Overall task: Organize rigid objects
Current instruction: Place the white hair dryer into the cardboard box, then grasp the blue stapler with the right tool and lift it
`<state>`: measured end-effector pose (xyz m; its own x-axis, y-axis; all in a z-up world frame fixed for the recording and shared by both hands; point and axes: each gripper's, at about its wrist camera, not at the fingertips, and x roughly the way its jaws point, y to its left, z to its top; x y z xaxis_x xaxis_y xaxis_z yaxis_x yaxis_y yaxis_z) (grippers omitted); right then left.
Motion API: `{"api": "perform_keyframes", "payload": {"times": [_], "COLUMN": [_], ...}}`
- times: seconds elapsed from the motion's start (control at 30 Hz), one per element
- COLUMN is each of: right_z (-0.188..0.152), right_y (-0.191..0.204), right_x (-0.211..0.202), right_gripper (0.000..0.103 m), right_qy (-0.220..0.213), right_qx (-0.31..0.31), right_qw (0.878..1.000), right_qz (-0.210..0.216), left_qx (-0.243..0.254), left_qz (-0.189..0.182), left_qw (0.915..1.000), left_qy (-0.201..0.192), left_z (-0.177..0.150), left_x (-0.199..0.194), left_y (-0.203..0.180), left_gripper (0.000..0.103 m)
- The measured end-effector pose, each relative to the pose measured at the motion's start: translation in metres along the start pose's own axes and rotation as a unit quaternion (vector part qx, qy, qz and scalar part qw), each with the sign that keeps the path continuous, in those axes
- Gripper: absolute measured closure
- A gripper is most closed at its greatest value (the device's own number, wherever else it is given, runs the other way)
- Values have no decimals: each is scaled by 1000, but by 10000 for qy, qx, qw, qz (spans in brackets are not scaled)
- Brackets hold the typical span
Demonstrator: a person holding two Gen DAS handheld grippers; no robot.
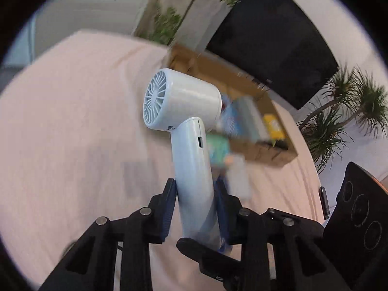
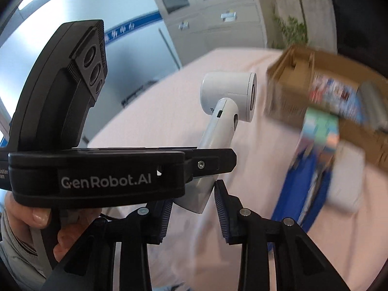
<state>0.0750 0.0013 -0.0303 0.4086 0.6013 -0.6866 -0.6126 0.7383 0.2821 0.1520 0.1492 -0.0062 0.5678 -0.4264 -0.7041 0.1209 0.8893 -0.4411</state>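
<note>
Dryer (image 1: 184,111) is in the air above the pink tabletop (image 1: 72,121), handle down, grille end facing your left camera. Your left gripper (image 1: 195,208) has its fingers (image 1: 169,203) clamped on the lower handle, pads flat on both sides.

In the right view, your right gripper (image 2: 194,208) has the butt of the same handle (image 2: 194,194) between its fingers (image 2: 165,215). Fingers are narrowed, but there's a visible gap at the right pad; I can't tell if the left pad touches. Your left hand (image 2: 43,223) and its gripper body cross that view at left.

Cardboard box (image 1: 245,111) sits beyond the dryer on the tabletop, with blurred packs inside. More blurred packs lie in front of it.
</note>
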Motion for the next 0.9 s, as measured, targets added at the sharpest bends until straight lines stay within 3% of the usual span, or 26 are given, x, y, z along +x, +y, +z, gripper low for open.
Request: {"api": "perform_keyframes", "payload": {"times": [0.07, 0.17, 0.27, 0.37, 0.5, 0.63, 0.7, 0.73, 0.8, 0.83, 0.9], "right_z": [38, 95, 137, 157, 159, 156, 147, 138, 108, 94, 42], "right_y": [-18, -60, -110, -155, -189, -179, -166, -158, -144, -143, -130], "right_x": [-8, 2, 32, 73, 112, 106, 78, 51, 3, -12, -41], "right_gripper": [71, 71, 71, 71, 70, 67, 39, 19, 10, 7, 6], "right_qy": [-298, -439, -197, 229, 658, 738, 508, 263, -154, -251, -198], "right_qx": [5, 225, 684, 1063, 1393, 1266, 1071, 936, 801, 814, 1010], "right_qw": [9995, 9982, 9967, 9934, 9877, 9890, 9918, 9938, 9949, 9946, 9936], "right_qz": [-118, -349, -390, -369, -266, -201, -478, -541, -598, -588, -466], "left_qx": [270, 477, 320, 156, -39, 65, 361, 475, 840, 939, 938], "left_qz": [-73, -223, -332, -202, -77, 143, 277, 280, 322, 312, 174], "left_qw": [9996, 9984, 9967, 9936, 9894, 9917, 9957, 9965, 9957, 9951, 9954], "left_qy": [-65, 182, 675, 1102, 1448, 1278, 802, 629, 238, 49, -35], "left_z": [52, 113, 160, 175, 168, 154, 139, 133, 104, 88, 51], "left_x": [17, 55, 119, 172, 204, 179, 140, 123, 77, 60, 41], "left_y": [-11, -7, 12, 29, 40, 39, 29, 26, 12, 7, 1], "left_gripper": [73, 72, 72, 72, 72, 72, 62, 57, 27, 20, 19]}}
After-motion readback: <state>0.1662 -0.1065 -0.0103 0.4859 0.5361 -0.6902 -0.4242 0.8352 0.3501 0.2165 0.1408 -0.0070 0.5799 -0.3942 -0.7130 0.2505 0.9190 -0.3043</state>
